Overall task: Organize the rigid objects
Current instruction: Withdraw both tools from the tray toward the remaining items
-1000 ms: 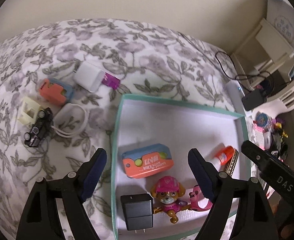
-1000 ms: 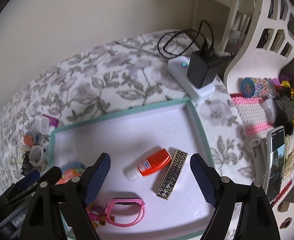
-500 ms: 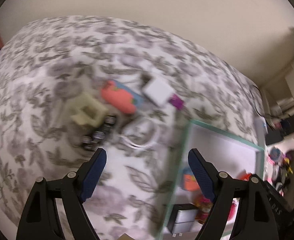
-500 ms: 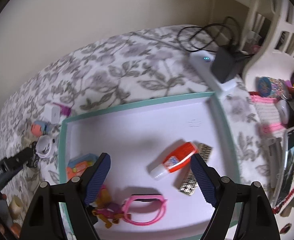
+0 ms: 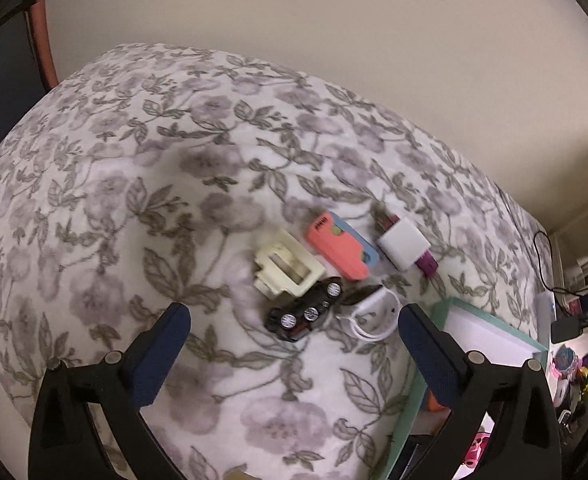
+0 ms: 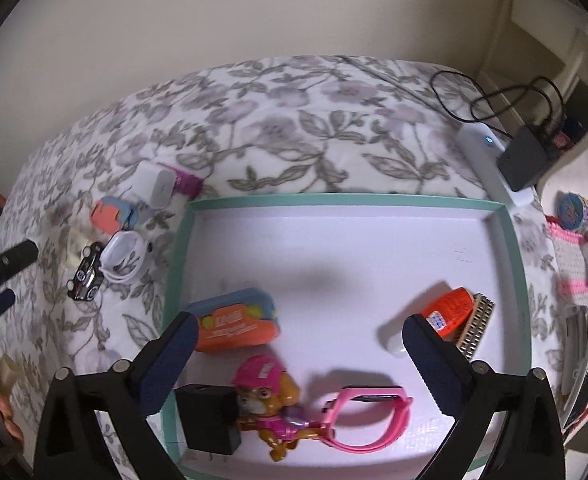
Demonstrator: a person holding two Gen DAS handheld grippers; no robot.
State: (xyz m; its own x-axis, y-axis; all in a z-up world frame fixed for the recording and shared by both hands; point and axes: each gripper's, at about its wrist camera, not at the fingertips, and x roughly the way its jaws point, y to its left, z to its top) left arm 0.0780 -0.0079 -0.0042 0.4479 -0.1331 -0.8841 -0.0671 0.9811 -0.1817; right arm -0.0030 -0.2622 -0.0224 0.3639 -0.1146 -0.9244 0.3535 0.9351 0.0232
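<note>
My left gripper [image 5: 294, 344] is open and empty above the floral bedspread, just short of a black toy car [image 5: 306, 314]. Beside the car lie a cream plastic clip [image 5: 288, 266], a coral and blue case [image 5: 340, 246], a white charger [image 5: 404, 248] with a purple plug and a white coiled cable [image 5: 374, 314]. My right gripper [image 6: 298, 354] is open and empty over the teal-rimmed white tray [image 6: 346, 200]. The tray holds an orange case [image 6: 236, 324], a black adapter [image 6: 208, 416], a pup figure [image 6: 268, 408], a pink watch [image 6: 368, 416], a glue bottle [image 6: 444, 312] and a gold patterned bar [image 6: 476, 324].
A white power strip [image 6: 490, 164] with a black adapter [image 6: 526, 158] and cables lies at the bed's far right corner. Cluttered white shelving [image 6: 582, 240] stands right of the tray. The wall runs behind the bed. The tray's corner [image 5: 490, 332] shows at right in the left wrist view.
My left gripper has swung left from over the tray to the loose pile on the bedspread. My right gripper has pulled back and left, bringing more of the tray into view.
</note>
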